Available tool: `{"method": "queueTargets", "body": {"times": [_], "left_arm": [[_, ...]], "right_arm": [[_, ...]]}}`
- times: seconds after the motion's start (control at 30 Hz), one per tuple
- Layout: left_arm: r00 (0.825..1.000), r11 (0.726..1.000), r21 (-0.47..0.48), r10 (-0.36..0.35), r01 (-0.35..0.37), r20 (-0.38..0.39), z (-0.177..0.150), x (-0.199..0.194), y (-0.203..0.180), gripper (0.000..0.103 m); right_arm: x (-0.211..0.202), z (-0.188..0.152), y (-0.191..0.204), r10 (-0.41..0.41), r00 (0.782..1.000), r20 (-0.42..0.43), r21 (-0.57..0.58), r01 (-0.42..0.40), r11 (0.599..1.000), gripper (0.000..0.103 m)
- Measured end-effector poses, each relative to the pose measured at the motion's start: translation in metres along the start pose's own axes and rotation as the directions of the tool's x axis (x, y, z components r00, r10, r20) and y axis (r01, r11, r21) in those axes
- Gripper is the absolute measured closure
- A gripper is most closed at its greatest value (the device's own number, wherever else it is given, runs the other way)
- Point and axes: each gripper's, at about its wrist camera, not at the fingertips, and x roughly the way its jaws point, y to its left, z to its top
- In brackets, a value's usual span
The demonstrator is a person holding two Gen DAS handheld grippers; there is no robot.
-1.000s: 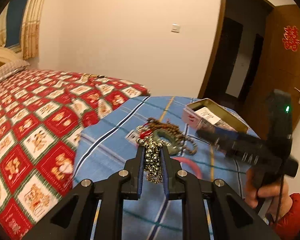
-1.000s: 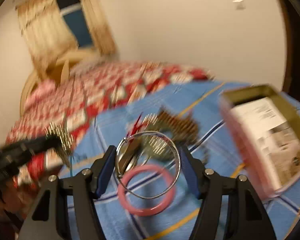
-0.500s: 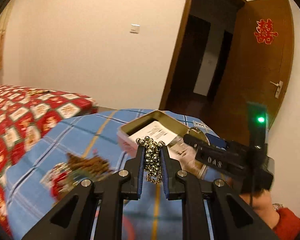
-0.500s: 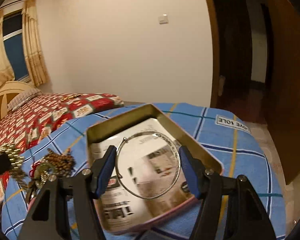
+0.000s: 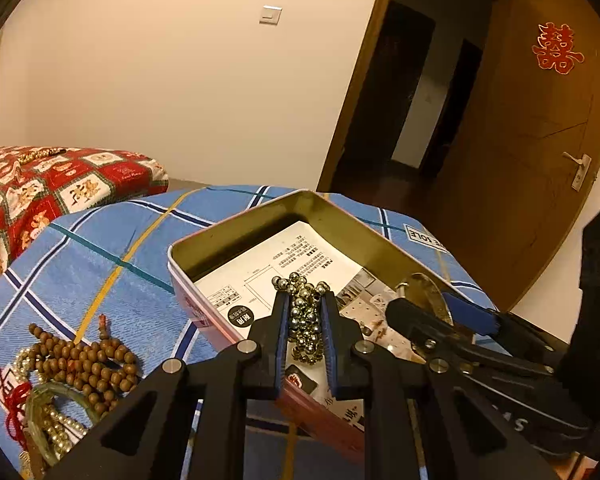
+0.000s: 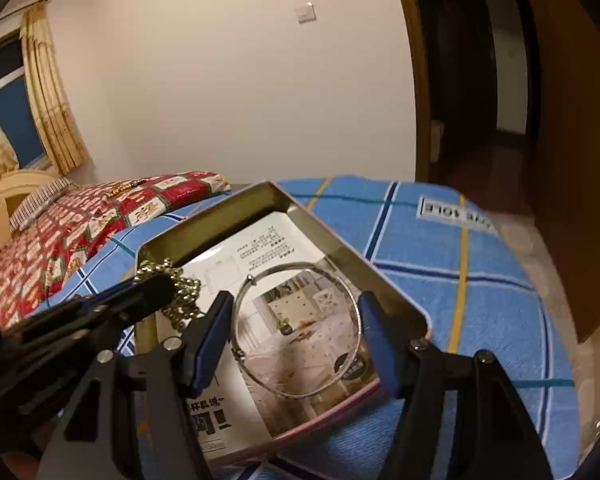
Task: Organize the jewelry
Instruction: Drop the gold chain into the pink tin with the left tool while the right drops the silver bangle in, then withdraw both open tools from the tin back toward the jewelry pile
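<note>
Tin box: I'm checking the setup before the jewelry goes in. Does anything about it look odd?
Yes: the tin box isn't empty. A printed leaflet lies flat across its floor, so the bead bracelet in the left gripper and the silver bangle in the right gripper would land on paper.

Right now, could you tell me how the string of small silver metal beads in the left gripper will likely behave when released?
The string of small silver metal beads hangs bunched between the pads, so it is probably floppy and should collapse into the open metal tin. Round beads may roll slightly.
</note>
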Motion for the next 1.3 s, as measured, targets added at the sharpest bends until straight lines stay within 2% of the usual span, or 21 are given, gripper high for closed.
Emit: {"method": "queueTargets", "body": {"times": [0.2,0.3,0.4,0.47,0.5,0.53,0.57,0.83,1.3], "left_arm": [[1.000,1.000,0.003,0.021,-0.020,-0.011,-0.004,0.007,0.002,0.088],[0.999,0.999,0.001,0.035,-0.035,-0.004,-0.005,0.005,0.001,0.085],[0.997,0.997,0.016,0.072,-0.072,0.018,-0.006,-0.001,-0.003,0.073],[0.994,0.995,0.019,0.101,-0.102,0.048,-0.007,-0.008,-0.004,0.056],[0.992,0.994,0.014,0.112,-0.113,0.065,-0.008,-0.012,-0.004,0.050],[0.988,0.992,0.003,0.129,-0.129,0.079,-0.009,-0.017,-0.004,0.040],[0.986,0.990,-0.006,0.142,-0.142,0.090,-0.011,-0.020,-0.003,0.037],[0.978,0.982,-0.016,0.190,-0.189,0.091,-0.021,-0.030,-0.003,0.037],[0.971,0.975,0.003,0.222,-0.223,0.086,-0.038,-0.050,-0.005,0.037]], "right_arm": [[0.001,0.000,0.001,-0.007,1.000,0.001,-0.003,0.007,1.000,0.035],[0.000,0.000,-0.001,0.006,1.000,0.012,0.020,-0.006,1.000,0.030],[-0.005,0.002,-0.003,0.017,0.999,0.042,0.039,-0.019,0.999,0.029],[-0.012,0.004,-0.004,0.017,0.997,0.079,0.051,-0.021,0.999,0.028],[-0.014,0.004,-0.006,0.016,0.995,0.096,0.060,-0.022,0.998,0.026],[-0.018,0.005,-0.008,0.013,0.993,0.118,0.074,-0.022,0.997,0.023],[-0.019,0.005,-0.010,0.009,0.992,0.129,0.082,-0.020,0.996,0.021],[-0.018,0.005,-0.011,-0.038,0.988,0.147,0.079,0.026,0.997,0.020],[-0.024,0.003,-0.016,-0.058,0.982,0.179,0.105,0.040,0.994,0.020]]}}
